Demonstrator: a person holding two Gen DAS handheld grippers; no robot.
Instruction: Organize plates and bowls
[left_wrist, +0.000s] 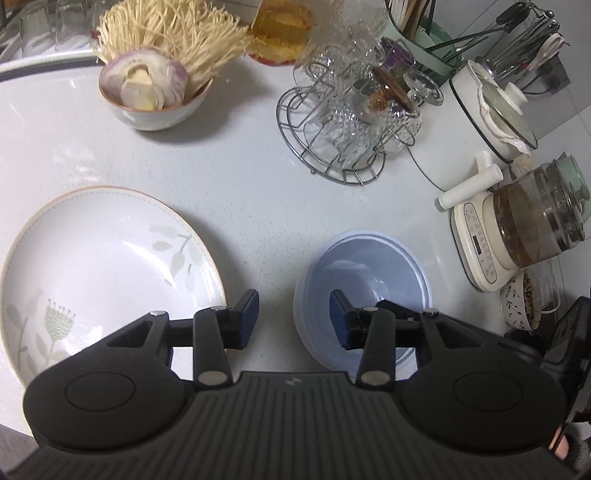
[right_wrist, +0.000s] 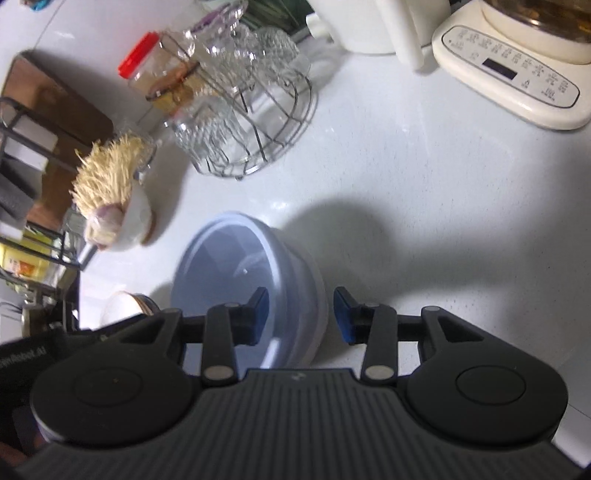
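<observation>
A large white plate with a leaf pattern lies on the white counter at the left. A stack of pale blue bowls stands to its right; it also shows in the right wrist view. My left gripper is open and empty, above the gap between the plate and the blue bowls. My right gripper is open and straddles the blue bowls' right rim, with its left finger over the inside and its right finger outside. A white bowl with onion and noodles stands farther back.
A wire rack of glass cups stands behind the bowls. A white pot, a glass kettle on a cream base and a small patterned bowl are at the right. A utensil holder is at the back.
</observation>
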